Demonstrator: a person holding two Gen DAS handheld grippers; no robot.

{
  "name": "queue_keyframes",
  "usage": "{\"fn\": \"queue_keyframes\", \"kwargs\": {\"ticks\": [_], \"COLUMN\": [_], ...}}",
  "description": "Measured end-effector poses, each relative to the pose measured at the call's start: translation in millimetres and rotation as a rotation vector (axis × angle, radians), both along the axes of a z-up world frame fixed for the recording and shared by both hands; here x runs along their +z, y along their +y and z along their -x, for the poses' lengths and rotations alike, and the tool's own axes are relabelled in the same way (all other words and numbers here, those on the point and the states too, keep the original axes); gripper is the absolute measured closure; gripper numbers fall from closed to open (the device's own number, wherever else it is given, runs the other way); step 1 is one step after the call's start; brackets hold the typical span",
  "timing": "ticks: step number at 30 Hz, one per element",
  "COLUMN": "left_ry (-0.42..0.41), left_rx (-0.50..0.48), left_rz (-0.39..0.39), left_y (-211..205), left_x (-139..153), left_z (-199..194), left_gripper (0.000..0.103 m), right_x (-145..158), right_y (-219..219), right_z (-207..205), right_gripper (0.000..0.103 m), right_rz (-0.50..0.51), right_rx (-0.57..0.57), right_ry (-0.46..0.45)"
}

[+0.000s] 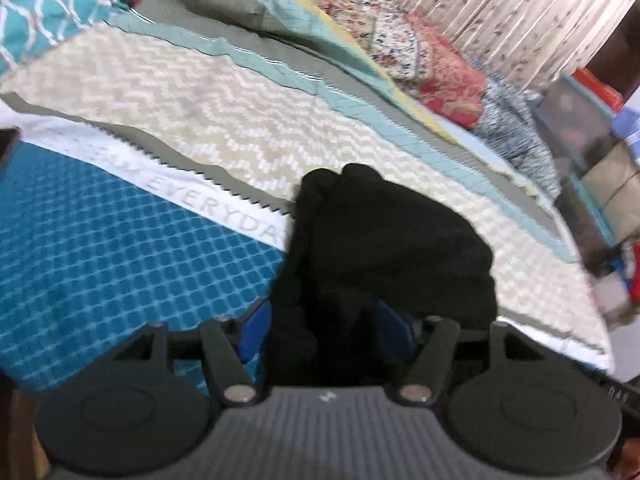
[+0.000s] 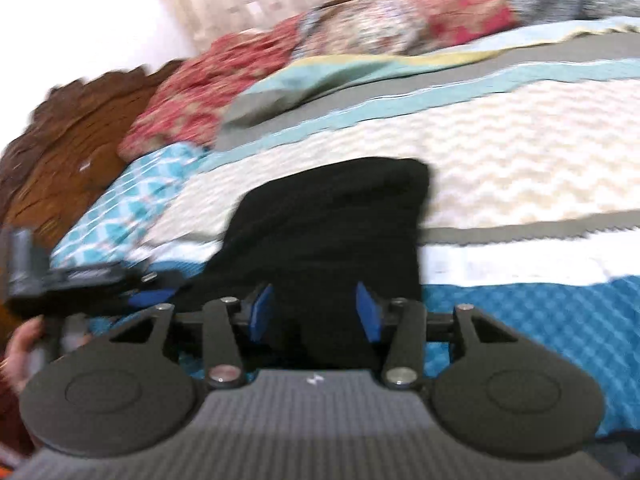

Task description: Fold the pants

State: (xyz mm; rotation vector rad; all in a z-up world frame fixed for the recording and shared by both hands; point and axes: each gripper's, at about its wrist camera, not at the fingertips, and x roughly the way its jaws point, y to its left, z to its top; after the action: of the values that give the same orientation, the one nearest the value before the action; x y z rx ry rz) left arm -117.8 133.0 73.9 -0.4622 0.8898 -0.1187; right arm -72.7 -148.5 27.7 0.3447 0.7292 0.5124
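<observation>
The black pants [image 1: 384, 236] lie bunched on the patterned bedspread [image 1: 200, 112], running from the bed's near edge toward its middle. My left gripper [image 1: 324, 320] has its blue pads [image 1: 256, 328] on either side of the pants' near edge, with black cloth filling the gap. In the right wrist view the pants [image 2: 332, 220] form a long dark strip. My right gripper [image 2: 316, 312] also has its blue pads [image 2: 368, 312] astride the cloth. The left gripper also shows in the right wrist view [image 2: 152, 296], at the far left, held in a hand.
Teal patterned pillow [image 1: 52, 8] at the back left. Red floral quilts [image 1: 424, 52] piled along the far side by a curtain [image 1: 520, 8]. Boxes and shelves [image 1: 592, 152] stand right of the bed. A wooden headboard [image 2: 68, 128] shows in the right wrist view.
</observation>
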Motion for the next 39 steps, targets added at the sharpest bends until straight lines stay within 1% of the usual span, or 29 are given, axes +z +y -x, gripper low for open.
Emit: {"fn": "queue_keyframes", "kwargs": {"ticks": [3,5,7,8,9,10,12,17,18,21,26,32,35,39], "left_ry": [0.024,0.043,0.065,0.072,0.077,0.078,0.08,0.091,0.093,0.097,0.103,0.107,0.105,0.083], "left_rx": [0.01,0.003,0.006,0.013,0.022,0.029,0.028,0.036,0.036,0.034,0.03,0.033,0.034,0.027], "left_rz": [-0.043,-0.059,-0.082,-0.088,-0.095,-0.107,-0.114,-0.114,-0.115,-0.117,-0.122,-0.114,-0.1,-0.057], "left_y": [-10.3,-18.0,-22.6,-23.1,-22.8,-22.4,-21.2,-22.2,-22.3,-21.4,-21.5,-19.1,-16.8,-8.7], "left_x": [-0.2,-4.8,-10.0,-12.0,-13.2,-13.8,-16.1,-20.7,-21.2,-22.3,-24.6,-27.8,-27.4,-22.0], "left_z": [5.6,5.7,4.8,4.8,4.8,4.9,4.2,2.6,2.5,1.8,0.4,-0.1,0.8,6.0], "left_gripper": [0.042,0.042,0.035,0.032,0.025,0.022,0.02,0.019,0.019,0.019,0.018,0.014,0.014,0.015], "right_x": [-11.3,-23.1,-38.9,-43.1,-45.1,-45.0,-44.8,-47.9,-48.4,-50.7,-49.8,-50.7,-50.0,-48.3], "right_y": [-4.6,0.8,1.8,1.1,1.6,1.9,1.8,-3.4,-3.8,-11.3,-13.2,-14.3,-14.7,-18.3], "right_z": [0.2,-4.4,-11.4,-11.8,-12.1,-11.6,-11.4,-5.3,-5.4,-3.7,-0.7,2.0,3.2,5.5], "right_gripper": [0.051,0.051,0.051,0.05,0.05,0.05,0.049,0.047,0.041,0.04,0.039,0.037,0.037,0.036], "right_rz": [0.024,0.063,0.074,0.071,0.068,0.069,0.072,0.055,0.056,0.024,0.013,-0.014,-0.021,-0.048], "right_rx": [-0.039,-0.055,-0.076,-0.083,-0.09,-0.091,-0.09,-0.107,-0.113,-0.13,-0.136,-0.15,-0.152,-0.152], "right_ry": [0.048,0.114,0.188,0.205,0.204,0.199,0.196,0.204,0.207,0.226,0.226,0.228,0.228,0.235]}}
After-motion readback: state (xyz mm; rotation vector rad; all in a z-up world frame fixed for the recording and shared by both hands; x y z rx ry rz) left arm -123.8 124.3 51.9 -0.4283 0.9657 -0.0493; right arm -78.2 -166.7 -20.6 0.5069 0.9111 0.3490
